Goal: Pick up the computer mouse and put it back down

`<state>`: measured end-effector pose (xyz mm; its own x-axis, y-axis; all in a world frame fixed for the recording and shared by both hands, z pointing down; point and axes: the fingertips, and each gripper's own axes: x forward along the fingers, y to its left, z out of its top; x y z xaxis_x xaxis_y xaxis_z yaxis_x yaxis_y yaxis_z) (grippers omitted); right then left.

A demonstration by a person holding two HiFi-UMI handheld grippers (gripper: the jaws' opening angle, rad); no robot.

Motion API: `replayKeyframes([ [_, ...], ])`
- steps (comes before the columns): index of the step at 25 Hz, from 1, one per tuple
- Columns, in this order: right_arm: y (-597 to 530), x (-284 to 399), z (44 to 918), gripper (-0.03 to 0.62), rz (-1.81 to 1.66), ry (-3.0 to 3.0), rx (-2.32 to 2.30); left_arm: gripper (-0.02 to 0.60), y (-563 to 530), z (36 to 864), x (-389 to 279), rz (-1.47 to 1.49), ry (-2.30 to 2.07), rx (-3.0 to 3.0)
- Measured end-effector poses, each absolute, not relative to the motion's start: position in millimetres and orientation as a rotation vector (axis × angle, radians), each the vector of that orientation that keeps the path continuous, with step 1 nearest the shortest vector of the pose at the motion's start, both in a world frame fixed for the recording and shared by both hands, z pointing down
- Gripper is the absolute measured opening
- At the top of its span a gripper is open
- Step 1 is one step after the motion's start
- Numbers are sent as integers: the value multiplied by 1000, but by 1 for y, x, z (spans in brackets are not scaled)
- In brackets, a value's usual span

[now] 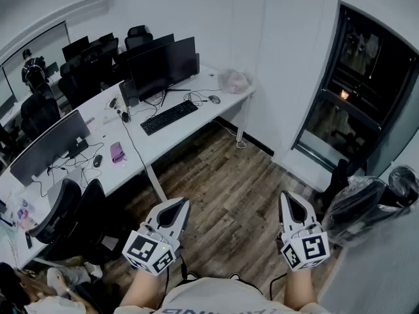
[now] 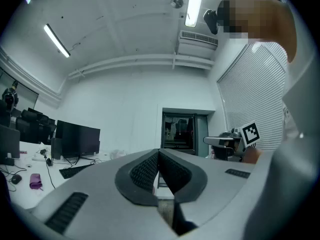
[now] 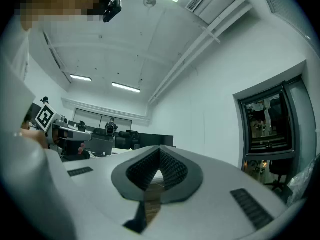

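Standing well back from the white desk (image 1: pixel 196 120) on the wooden floor (image 1: pixel 222 182), I hold my left tongs (image 1: pixel 181 205) and right tongs (image 1: pixel 289 198) level in front of me, each pinched fully together with nothing between the ribbed pads; neither is near the work, so the step in hand, as I judge it, is the approach; the computer mouse (image 1: pixel 214 99) lies near the desk's right end, just right of the black keyboard (image 1: pixel 169 117) and in front of the dark monitor (image 1: pixel 162 64), with a crumpled plastic bag (image 1: pixel 234 80) at the far right corner beyond it; a second mouse (image 1: pixel 97 161) lies on the adjoining stretch of desk to the left, well apart, and I take the one by the keyboard as mine because it looks easier to reach, though the task does not say which; to do this well I should walk in to the front edge at the right end, spread the right tongs wide before they arrive, come in low, set the pads on the mouse's two long sides and close gently, since a smooth rounded shell would likely slip from a hard pinch; a cord seems to run from it, so I should lift only a little and straight up; the left tongs can hang clear.
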<state>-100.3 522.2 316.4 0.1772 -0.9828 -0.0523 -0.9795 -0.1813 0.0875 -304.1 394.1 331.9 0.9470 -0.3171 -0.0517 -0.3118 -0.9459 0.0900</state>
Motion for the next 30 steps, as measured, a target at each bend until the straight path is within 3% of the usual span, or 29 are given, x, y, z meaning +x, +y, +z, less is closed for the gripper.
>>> replayKeyframes([
  [30, 531, -70, 328, 20, -108, -2042, 2428, 5, 404, 330, -278, -101, -500, 3030],
])
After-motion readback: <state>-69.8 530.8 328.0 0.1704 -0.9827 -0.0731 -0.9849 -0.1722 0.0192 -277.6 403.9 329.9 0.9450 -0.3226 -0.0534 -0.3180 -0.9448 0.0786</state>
